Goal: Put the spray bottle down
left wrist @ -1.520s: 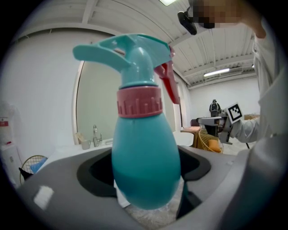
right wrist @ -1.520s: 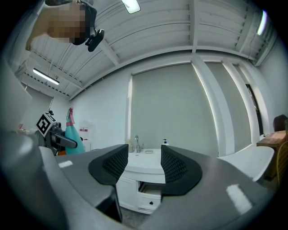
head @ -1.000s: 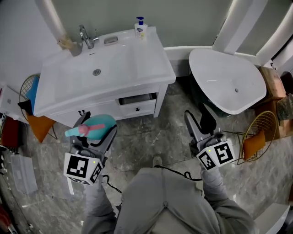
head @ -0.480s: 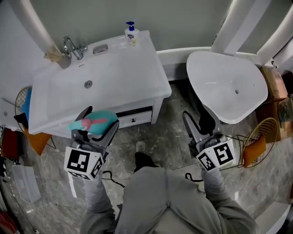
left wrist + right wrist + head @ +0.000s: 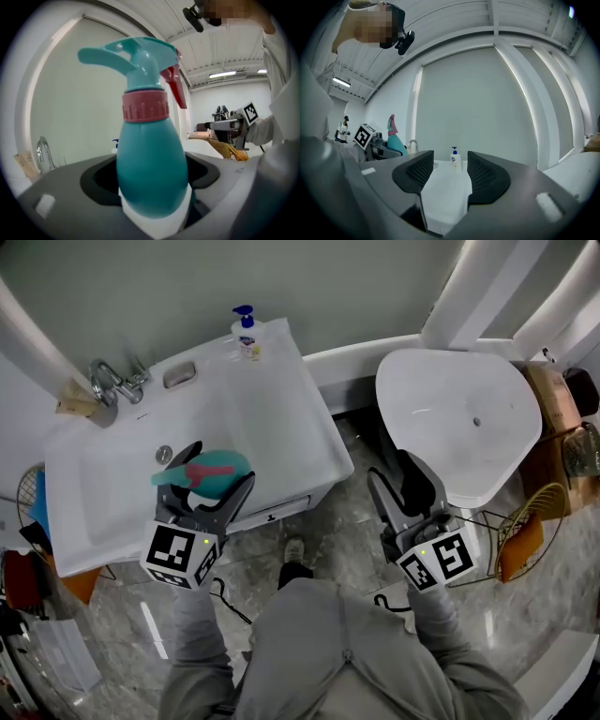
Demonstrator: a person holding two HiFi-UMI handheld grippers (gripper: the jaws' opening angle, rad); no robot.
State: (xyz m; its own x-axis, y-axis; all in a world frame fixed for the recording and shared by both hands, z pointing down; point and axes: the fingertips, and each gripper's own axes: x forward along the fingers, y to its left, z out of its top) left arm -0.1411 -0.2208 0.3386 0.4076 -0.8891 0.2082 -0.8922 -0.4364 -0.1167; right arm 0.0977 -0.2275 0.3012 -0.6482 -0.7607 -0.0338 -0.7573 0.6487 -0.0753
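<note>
The left tool (image 5: pixel 217 474) grips a teal plastic spray bottle (image 5: pixel 150 159), pink-collared, above a white washbasin (image 5: pixel 108 479). The right tool (image 5: pixel 451 176) hangs empty, jaws narrowly apart, over grey marble floor (image 5: pixel 342 521).

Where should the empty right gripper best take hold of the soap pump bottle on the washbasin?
Probably round the soap bottle, on its white body below the blue pump, with the right gripper coming level from the front: it stands upright at the washbasin back edge, wall close behind.

Right tongs (image 5: pixel 450 177) stand apart, soap bottle (image 5: pixel 453 160) seen between them
</note>
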